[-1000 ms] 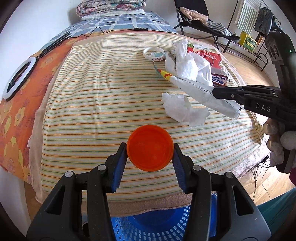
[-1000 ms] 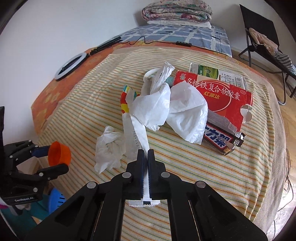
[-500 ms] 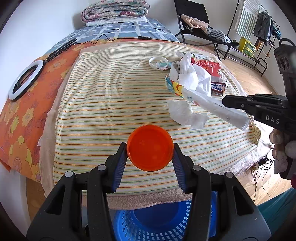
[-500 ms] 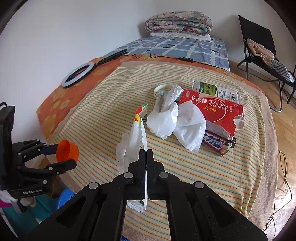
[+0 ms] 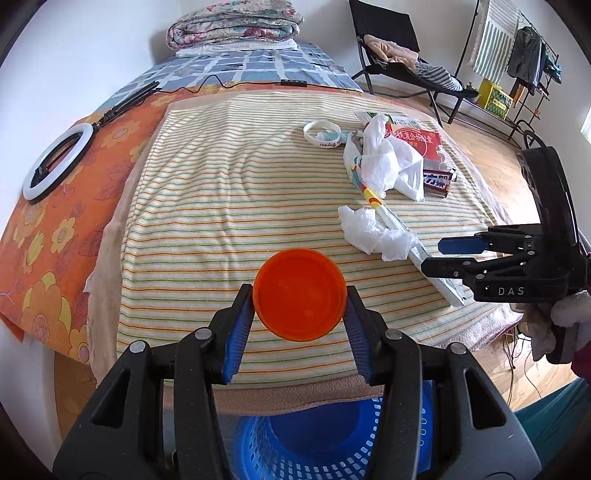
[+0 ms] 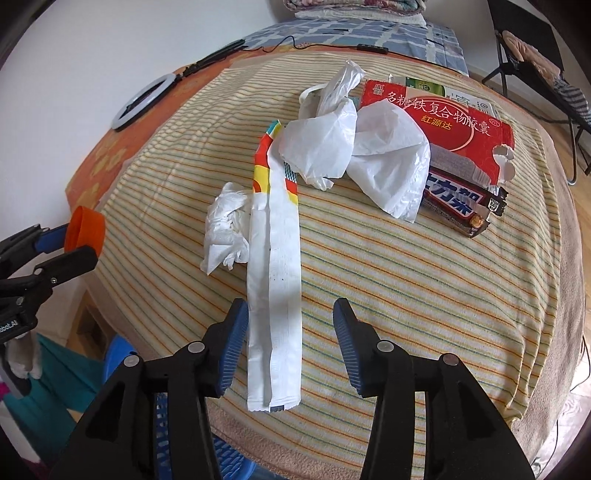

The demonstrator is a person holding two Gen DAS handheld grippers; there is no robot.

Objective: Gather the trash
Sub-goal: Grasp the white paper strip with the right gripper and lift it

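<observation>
- The cap (image 5: 300, 294) sits between the left gripper's (image 5: 300, 314) fingers, above the bed's (image 5: 221, 192) near edge.
- The basket (image 5: 332, 443) is on the floor, below the cap, in front of the bed.
- The long wrapper (image 6: 275, 273) lies on the bed, with its near end between the right gripper's (image 6: 290, 332) spread fingers.
- The tissue (image 6: 225, 229) touches the wrapper's left side.
- The bag (image 6: 354, 147) lies behind the wrapper, partly on the box (image 6: 443, 122).
- The candy bar (image 6: 458, 203) is just in front of the box.
- The ring light (image 5: 55, 162) lies far left.

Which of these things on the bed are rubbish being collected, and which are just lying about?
Rubbish job:
orange plastic cap, in the left fingers
long white wrapper
crumpled white tissue
white plastic bag
red cardboard box
chocolate bar wrapper
blue plastic basket

Lying about:
white ring light
folded quilt
black chair
</observation>
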